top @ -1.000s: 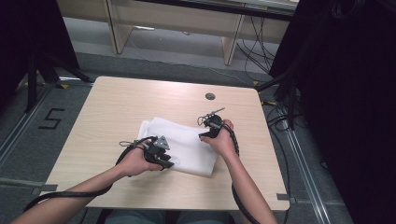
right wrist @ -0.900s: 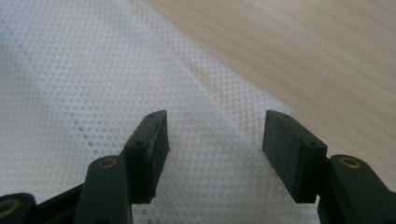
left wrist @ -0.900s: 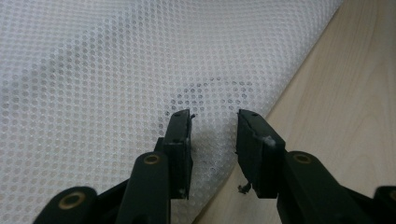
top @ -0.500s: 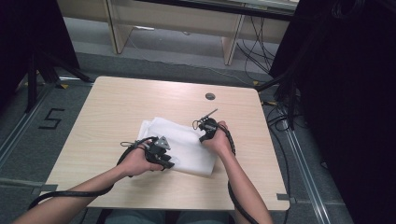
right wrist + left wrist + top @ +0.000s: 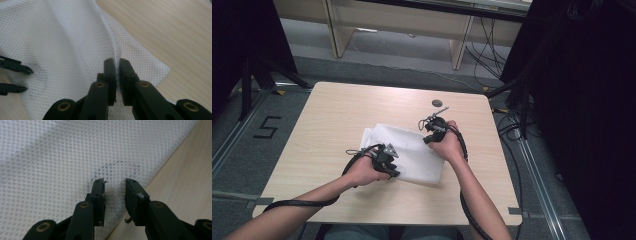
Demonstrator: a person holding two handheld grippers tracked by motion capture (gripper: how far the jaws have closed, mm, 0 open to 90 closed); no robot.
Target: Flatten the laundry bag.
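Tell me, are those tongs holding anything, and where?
The right tongs pinch a raised fold of the white mesh cloth. The left tongs are open over its edge, holding nothing.

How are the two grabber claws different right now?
The right gripper is pinched shut on a raised fold of the white mesh cloth; the left gripper is open, with cloth bunched in its gap. The right one lifts its edge off the table; the left one sits low near the cloth's edge. Both are black and touch the same cloth.
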